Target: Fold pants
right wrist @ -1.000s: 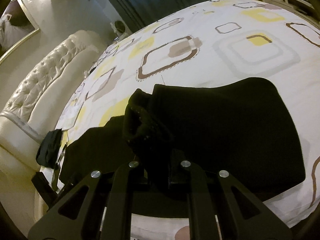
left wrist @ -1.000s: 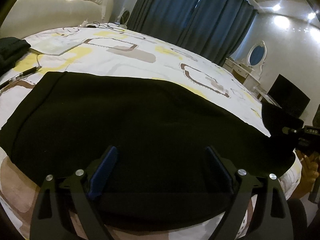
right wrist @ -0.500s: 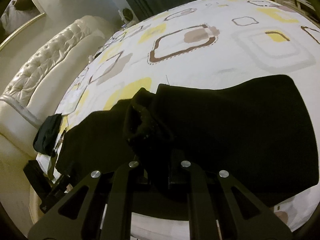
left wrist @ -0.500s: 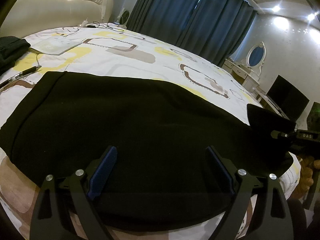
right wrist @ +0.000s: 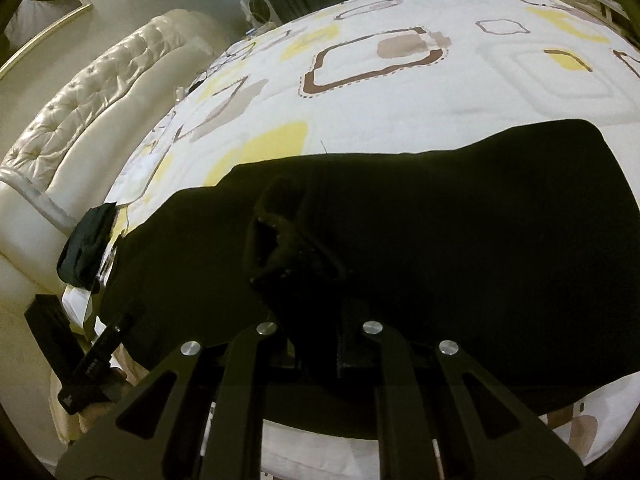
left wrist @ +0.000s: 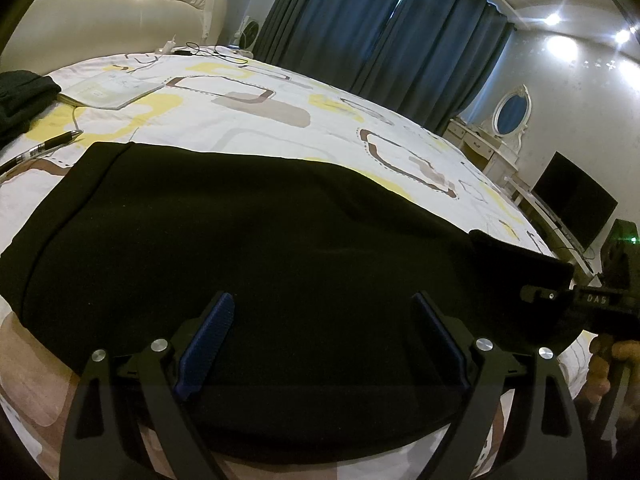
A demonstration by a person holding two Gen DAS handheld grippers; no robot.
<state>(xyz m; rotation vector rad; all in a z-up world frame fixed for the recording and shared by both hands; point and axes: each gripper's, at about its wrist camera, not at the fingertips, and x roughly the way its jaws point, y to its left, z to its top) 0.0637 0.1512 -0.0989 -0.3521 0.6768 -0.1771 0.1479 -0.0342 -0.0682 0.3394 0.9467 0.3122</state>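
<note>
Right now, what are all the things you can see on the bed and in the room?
pants: one, black, spread on the bed
bed cover: one, white with yellow and brown shapes
pen: one, black, left of the pants
paper: one, white, far left
dark cloth: one, by the headboard
curtains: dark blue, behind the bed
mirror: one, oval, white frame
screen: one, black
left tool: open, over the pants
right tool: shut on the pants

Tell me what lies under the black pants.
The black pants lie on the patterned bedspread, which shows all around them. The right gripper pinches a bunched edge. Whatever sits beneath the cloth itself is covered and cannot be seen.
</note>
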